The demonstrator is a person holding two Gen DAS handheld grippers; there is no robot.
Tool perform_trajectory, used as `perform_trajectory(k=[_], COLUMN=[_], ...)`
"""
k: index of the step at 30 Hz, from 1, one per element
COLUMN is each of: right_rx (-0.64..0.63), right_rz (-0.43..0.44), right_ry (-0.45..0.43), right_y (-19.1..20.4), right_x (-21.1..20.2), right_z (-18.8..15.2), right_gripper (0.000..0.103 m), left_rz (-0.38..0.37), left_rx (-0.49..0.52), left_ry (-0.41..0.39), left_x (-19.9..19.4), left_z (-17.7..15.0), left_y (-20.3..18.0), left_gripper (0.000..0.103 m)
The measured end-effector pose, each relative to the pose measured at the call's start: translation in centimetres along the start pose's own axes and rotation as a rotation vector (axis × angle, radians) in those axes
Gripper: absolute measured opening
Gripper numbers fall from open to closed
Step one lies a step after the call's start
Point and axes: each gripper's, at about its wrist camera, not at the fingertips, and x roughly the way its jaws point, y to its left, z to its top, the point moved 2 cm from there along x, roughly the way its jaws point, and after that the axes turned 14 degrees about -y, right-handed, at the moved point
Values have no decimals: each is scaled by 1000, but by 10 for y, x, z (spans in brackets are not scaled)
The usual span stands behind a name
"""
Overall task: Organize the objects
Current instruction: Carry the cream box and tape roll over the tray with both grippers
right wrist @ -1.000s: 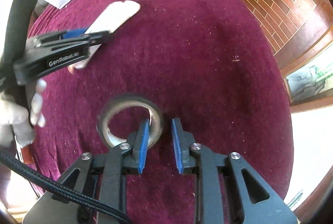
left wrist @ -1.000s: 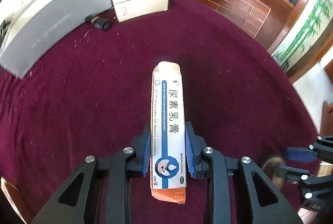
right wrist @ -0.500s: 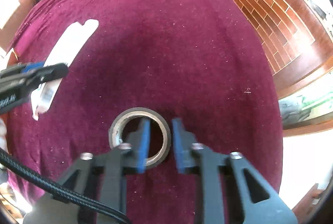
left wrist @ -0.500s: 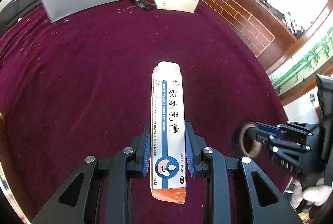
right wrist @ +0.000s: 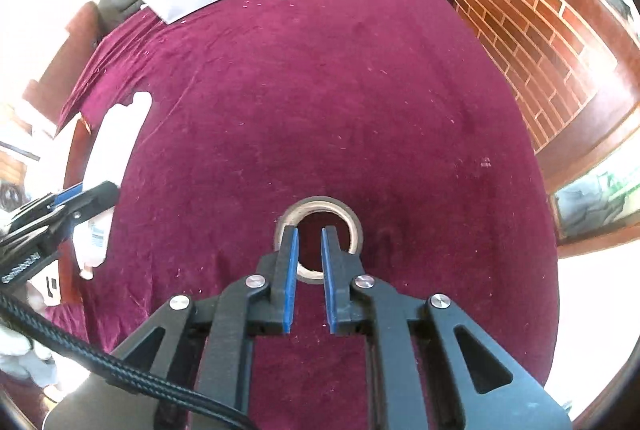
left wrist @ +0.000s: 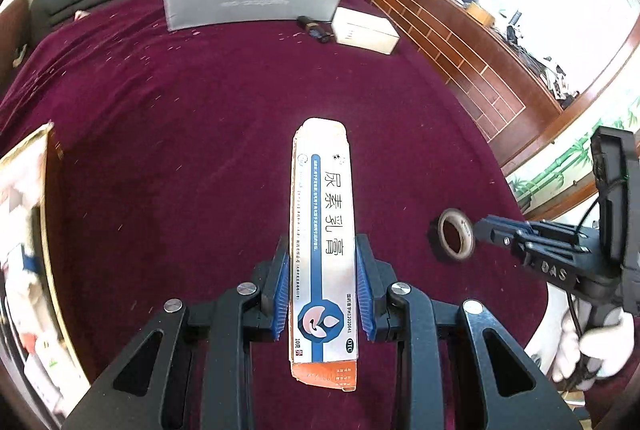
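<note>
In the left wrist view, my left gripper is shut on a long white-and-blue ointment box, held lengthwise above the maroon cloth. To its right, my right gripper holds a tape roll tilted up off the cloth. The right wrist view shows the right gripper shut on the near wall of the tape roll. The left gripper with the ointment box is at that view's left edge.
A large grey box, a small white box and a small black object lie at the cloth's far end. An open cardboard box stands at the left. A wooden brick-patterned wall runs along the right. A gloved hand grips the right handle.
My right gripper closed on the tape roll's wall and raised it off the cloth. My left gripper carried the ointment box across and rolled, so the far boxes shifted rightward in its view.
</note>
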Motion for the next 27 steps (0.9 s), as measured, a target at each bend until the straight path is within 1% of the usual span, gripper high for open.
perform_trajectory(k=[1, 2, 4, 6, 8, 10, 11, 12, 13, 15, 16, 17, 20, 25, 27], right_rx=[-5, -8, -28, -66, -91, -86, -96, -110, -125, -125, -113, -105, -63, -25, 13], right_rz=[-4, -9, -32, -85, -98, -59, -61, -80, -99, -102, -93, -87, -62, -27, 12], right_ry=[-3, -4, 9, 6, 12, 17, 17, 31, 14, 28, 35, 41, 49, 36, 29], right_y=[-1, -3, -8, -14, -16, -14, -11, -9, -6, -3, -4, -5, -11, -7, -6], right_x=[1, 2, 10, 20, 32, 41, 46, 54, 55, 59, 58, 56, 49, 36, 28], right_z=[-1, -1, -4, -7, -9, -8, -7, -6, -3, 2, 2, 2, -1, 1, 3], right_gripper=[10, 12, 22, 47, 49, 49, 46, 37, 31, 14, 10, 8, 8, 8, 8], left_rz=[5, 10, 15, 11, 18, 17, 22, 25, 25, 24, 24, 23, 27, 27, 31], left_rx=[-9, -15, -26, -42, -55, -72, -76, -78, -84, -93, -93, -91, -80, -110, -111], left_ry=[-5, -6, -4, -3, -1, 4, 5, 4, 2, -5, -11, -16, -30, -38, -41], left_x=[-5, -10, -16, -20, -24, -26, -27, -28, -29, -31, -32, -34, -38, -44, -46], left_z=[-2, -5, -12, -18, -25, -29, -31, -32, -33, -35, -35, -36, -37, -39, -39], left_y=[3, 7, 11, 15, 20, 23, 25, 25, 26, 28, 27, 26, 26, 30, 33], left_gripper=[24, 24, 24, 24, 24, 24, 24, 24, 24, 24, 24, 24, 24, 25, 25])
